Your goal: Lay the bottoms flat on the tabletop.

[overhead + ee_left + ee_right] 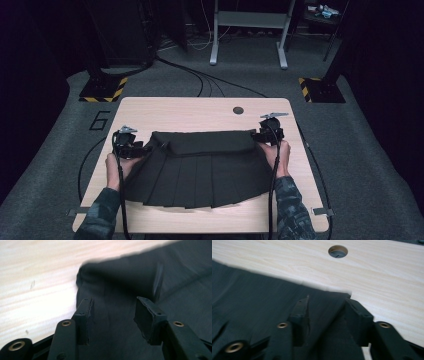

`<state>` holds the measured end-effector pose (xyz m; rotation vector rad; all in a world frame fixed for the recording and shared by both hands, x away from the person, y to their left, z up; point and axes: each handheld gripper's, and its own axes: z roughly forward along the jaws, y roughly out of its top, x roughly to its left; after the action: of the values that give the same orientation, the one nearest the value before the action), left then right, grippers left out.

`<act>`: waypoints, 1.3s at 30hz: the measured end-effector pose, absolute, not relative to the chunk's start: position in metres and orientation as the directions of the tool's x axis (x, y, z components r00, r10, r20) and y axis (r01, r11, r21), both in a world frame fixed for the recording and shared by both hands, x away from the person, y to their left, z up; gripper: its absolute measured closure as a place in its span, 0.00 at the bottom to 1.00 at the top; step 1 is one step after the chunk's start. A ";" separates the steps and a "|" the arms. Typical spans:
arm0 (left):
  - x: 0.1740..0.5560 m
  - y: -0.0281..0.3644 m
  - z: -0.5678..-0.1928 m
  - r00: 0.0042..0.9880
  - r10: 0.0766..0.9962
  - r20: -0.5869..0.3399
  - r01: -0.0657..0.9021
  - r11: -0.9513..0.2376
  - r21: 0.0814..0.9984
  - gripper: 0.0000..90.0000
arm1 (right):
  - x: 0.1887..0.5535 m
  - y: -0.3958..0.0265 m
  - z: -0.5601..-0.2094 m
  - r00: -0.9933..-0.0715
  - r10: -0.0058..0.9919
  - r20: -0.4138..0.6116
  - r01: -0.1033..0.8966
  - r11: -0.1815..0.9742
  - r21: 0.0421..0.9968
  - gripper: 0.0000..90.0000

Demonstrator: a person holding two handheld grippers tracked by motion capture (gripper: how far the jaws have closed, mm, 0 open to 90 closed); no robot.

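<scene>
your left gripper [142,148] and right gripper [256,135] have their fingers spread at the top corners of the black pleated skirt [197,170], which lies flat mid-frame on the surface [200,112]; laying out looks done, folding remains.

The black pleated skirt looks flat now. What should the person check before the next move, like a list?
1. Black pleated fabric skirt lies spread on the light wooden table: ok.
2. Left gripper has let go, jaws apart with cloth under them, not pinched: ok.
3. Right gripper has let go at the waistband corner, jaws apart: ok.
4. Waistband straight along the far edge: ok.
5. Pleats at the near hem lie even: not ok, the edge is stepped.
6. Round cable hole in the table is clear of the cloth: ok.
</scene>
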<state>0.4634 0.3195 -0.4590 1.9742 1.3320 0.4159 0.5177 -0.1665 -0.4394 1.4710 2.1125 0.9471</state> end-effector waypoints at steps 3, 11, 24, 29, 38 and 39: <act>0.460 0.322 -0.464 0.415 0.901 -0.129 0.694 -0.222 0.685 0.51 | 0.513 -0.169 -0.444 -0.381 0.922 0.071 0.672 0.223 0.706 0.44; 0.446 0.331 -0.470 0.384 0.913 -0.139 0.698 -0.188 0.691 0.35 | 0.493 -0.177 -0.458 -0.403 0.912 0.081 0.684 0.241 0.688 0.22; 0.435 0.338 -0.495 0.356 0.924 -0.142 0.754 -0.194 0.627 0.23 | 0.470 -0.186 -0.497 -0.413 0.908 0.064 0.722 0.284 0.631 0.06; 0.429 0.334 -0.503 0.369 0.923 -0.112 0.764 -0.232 0.602 0.28 | 0.467 -0.185 -0.510 -0.416 0.908 0.044 0.734 0.307 0.606 0.07; 0.412 0.335 -0.510 0.374 0.923 -0.093 0.749 -0.242 0.617 0.29 | 0.460 -0.183 -0.515 -0.416 0.909 0.025 0.723 0.314 0.616 0.07; 0.409 0.333 -0.511 0.368 0.926 -0.082 0.744 -0.241 0.623 0.29 | 0.459 -0.183 -0.516 -0.416 0.909 0.023 0.721 0.314 0.618 0.07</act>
<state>0.4091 0.3334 -0.5112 2.0551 1.4389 0.4097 0.4589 -0.1831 -0.5155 1.4616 2.2562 0.7999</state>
